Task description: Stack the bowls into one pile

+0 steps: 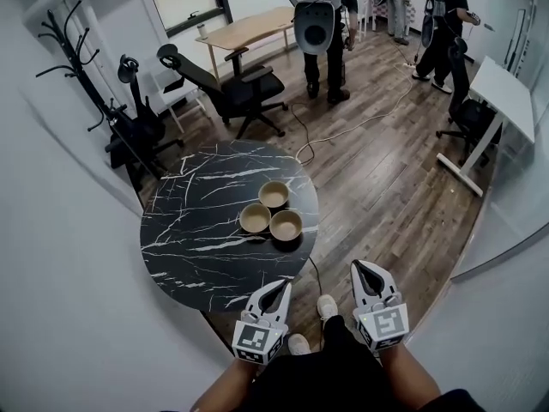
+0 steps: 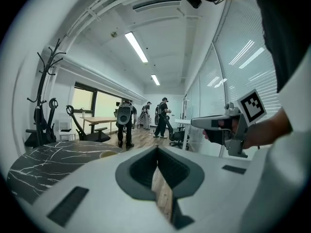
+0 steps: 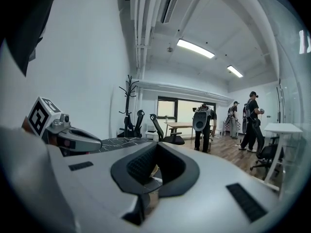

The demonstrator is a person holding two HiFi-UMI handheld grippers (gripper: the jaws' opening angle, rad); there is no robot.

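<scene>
Big room with a wood floor [image 1: 386, 187], a few people [image 1: 322, 24] standing around at the far end, and office chairs [image 1: 240, 88] parked by the window. None of that matters for the job.

What matters is the round black marble table [image 1: 189, 239] right in front of the person. Both tools hover at its near side. The left gripper [image 1: 278, 288] has its tip about at the table's near edge. The right gripper [image 1: 364, 271] hangs off to the side, over bare floor rather than over the tabletop. Both have their jaws pressed together with nothing pinched in them, and each gripper's own view shows the tips meeting.

The three bowls [image 1: 271, 213] sit upright in a tight triangle on the right part of the table, looking like they touch or nearly so. Nothing is stacked yet, so the task looks like it's at the very start.

The key bit is that the bowls lie straight ahead of the left gripper, and the closest bowl [image 1: 286, 225] is near that tip. For the right gripper they're ahead and off to its left, clearly farther. So the left hand is the nearer one, though it would need to spread its jaws before grabbing a rim.
</scene>
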